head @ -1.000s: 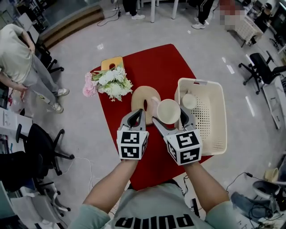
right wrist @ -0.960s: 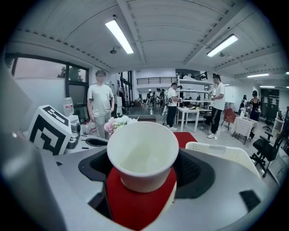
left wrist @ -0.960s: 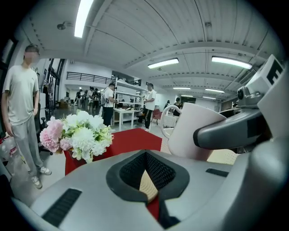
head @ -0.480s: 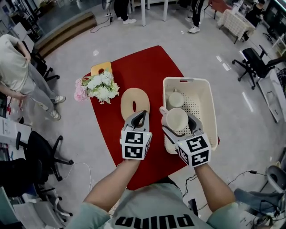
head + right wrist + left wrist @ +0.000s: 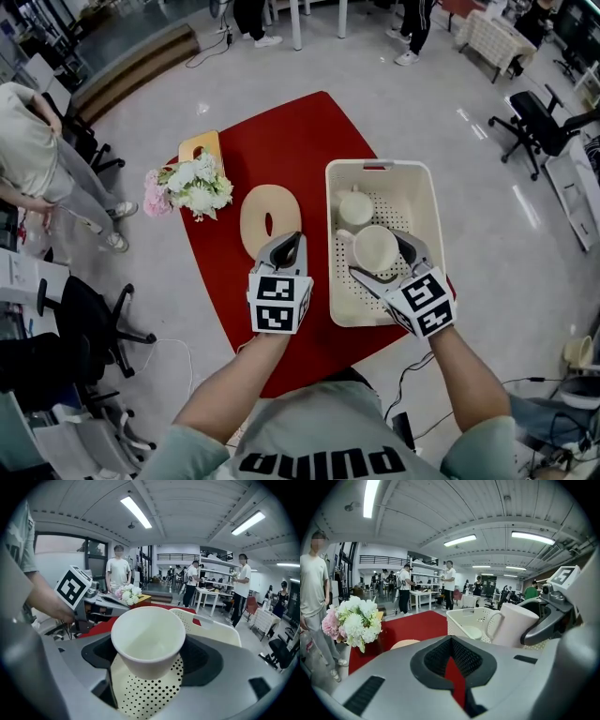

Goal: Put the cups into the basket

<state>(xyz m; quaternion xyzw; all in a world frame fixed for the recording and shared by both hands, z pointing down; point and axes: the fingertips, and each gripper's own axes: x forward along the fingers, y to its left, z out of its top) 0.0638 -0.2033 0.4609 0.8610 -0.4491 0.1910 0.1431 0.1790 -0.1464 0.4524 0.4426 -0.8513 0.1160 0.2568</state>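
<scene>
A cream perforated basket (image 5: 331,246) sits on the right of the red cloth (image 5: 281,131). My right gripper (image 5: 380,253) is shut on a cream cup (image 5: 375,248), mouth up, held over the basket's middle. Its own view shows that cup (image 5: 147,639) between the jaws above the dotted basket floor (image 5: 145,693). A second cup (image 5: 355,207) lies inside the basket farther back. My left gripper (image 5: 287,246) hovers shut and empty over the cloth, just left of the basket. From the left gripper view, the held cup (image 5: 513,625) and the basket (image 5: 464,616) are at right.
A beige wooden board with a hole (image 5: 265,211) lies on the cloth beyond my left gripper. A flower bunch (image 5: 192,187) and a small wooden board (image 5: 199,148) lie at the cloth's far left. Office chairs (image 5: 539,127) and a standing person (image 5: 37,150) surround the table.
My right gripper has carried the cup rightward from beside the beige board to over the basket's inside. The left gripper stayed shut and hardly moved.
</scene>
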